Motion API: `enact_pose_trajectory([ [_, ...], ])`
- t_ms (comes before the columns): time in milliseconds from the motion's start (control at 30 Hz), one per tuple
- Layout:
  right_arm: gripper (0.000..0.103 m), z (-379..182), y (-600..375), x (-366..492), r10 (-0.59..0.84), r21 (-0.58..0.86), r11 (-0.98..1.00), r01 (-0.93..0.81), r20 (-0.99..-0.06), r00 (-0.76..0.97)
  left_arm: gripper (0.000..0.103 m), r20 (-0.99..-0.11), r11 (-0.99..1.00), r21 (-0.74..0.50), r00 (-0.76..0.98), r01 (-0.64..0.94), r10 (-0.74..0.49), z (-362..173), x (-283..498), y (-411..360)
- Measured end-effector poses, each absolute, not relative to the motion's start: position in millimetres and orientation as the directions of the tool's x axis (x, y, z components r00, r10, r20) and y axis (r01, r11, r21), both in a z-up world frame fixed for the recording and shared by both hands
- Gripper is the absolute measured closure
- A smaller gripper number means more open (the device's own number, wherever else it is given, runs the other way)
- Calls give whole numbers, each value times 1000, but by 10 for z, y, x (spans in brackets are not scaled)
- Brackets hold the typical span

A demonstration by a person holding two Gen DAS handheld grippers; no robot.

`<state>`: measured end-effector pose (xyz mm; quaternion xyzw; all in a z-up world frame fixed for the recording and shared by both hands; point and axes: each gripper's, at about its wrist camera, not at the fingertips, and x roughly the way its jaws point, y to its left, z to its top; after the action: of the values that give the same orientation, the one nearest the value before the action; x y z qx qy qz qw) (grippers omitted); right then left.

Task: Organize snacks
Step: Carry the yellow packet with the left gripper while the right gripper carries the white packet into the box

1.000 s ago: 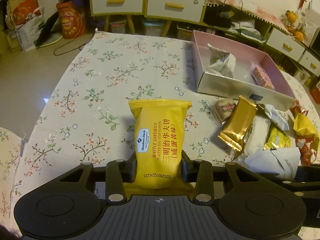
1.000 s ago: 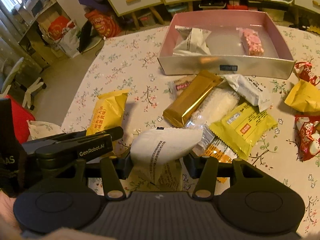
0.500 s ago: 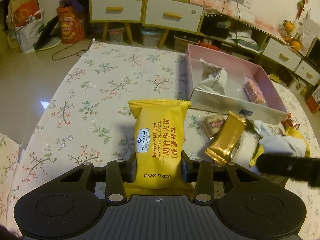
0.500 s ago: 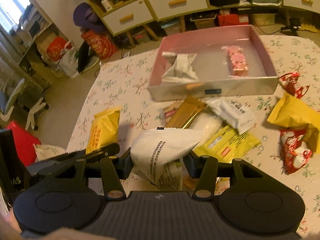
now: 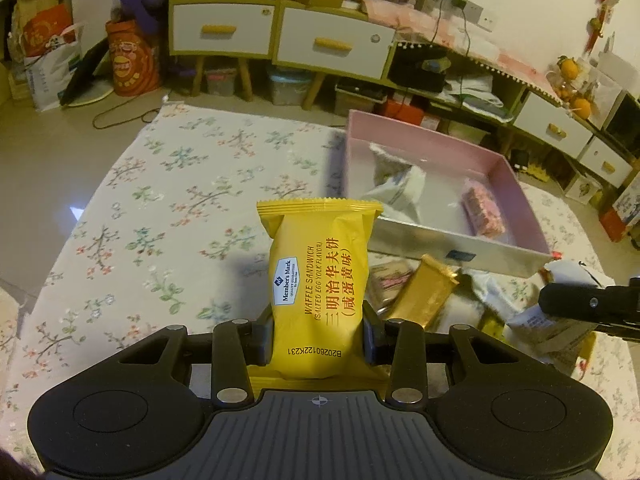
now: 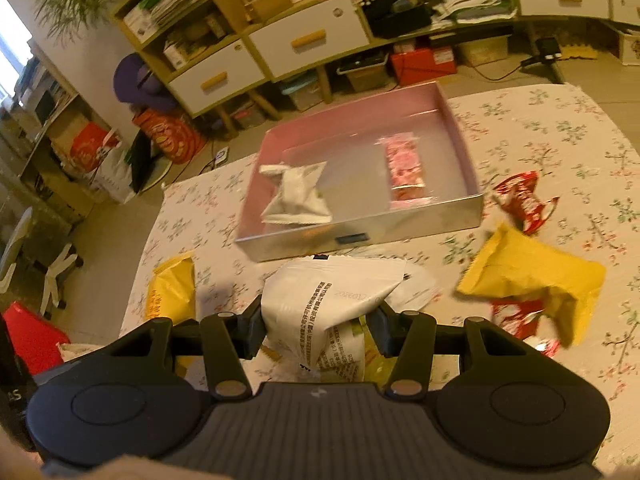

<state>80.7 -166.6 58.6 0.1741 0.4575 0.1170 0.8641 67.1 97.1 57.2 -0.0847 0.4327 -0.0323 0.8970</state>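
My left gripper is shut on a yellow waffle sandwich packet, held upright above the flowered tablecloth. My right gripper is shut on a white snack packet with black print, lifted over the snack pile. The pink box lies ahead of both, holding a white packet and a pink packet. In the left wrist view the right gripper's finger and its white packet enter from the right. The yellow waffle packet shows at the left of the right wrist view.
Loose snacks lie on the table before the box: a gold bar, a yellow packet, red wrappers. Drawer cabinets and floor clutter stand beyond the table's far edge. A red item sits at left.
Both grippers have risen with their packets and drawn toward the pink box. The right gripper has moved rightward and rolled, leaving the gold bar and green-yellow packet behind under it.
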Motion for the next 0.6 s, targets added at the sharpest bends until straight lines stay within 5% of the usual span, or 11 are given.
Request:
enact_pose_trajectory([
  [600, 55, 573, -2248, 1124, 314, 411, 911, 21, -727, 611, 66, -726, 982, -188, 670, 21, -153, 758, 1005, 402],
])
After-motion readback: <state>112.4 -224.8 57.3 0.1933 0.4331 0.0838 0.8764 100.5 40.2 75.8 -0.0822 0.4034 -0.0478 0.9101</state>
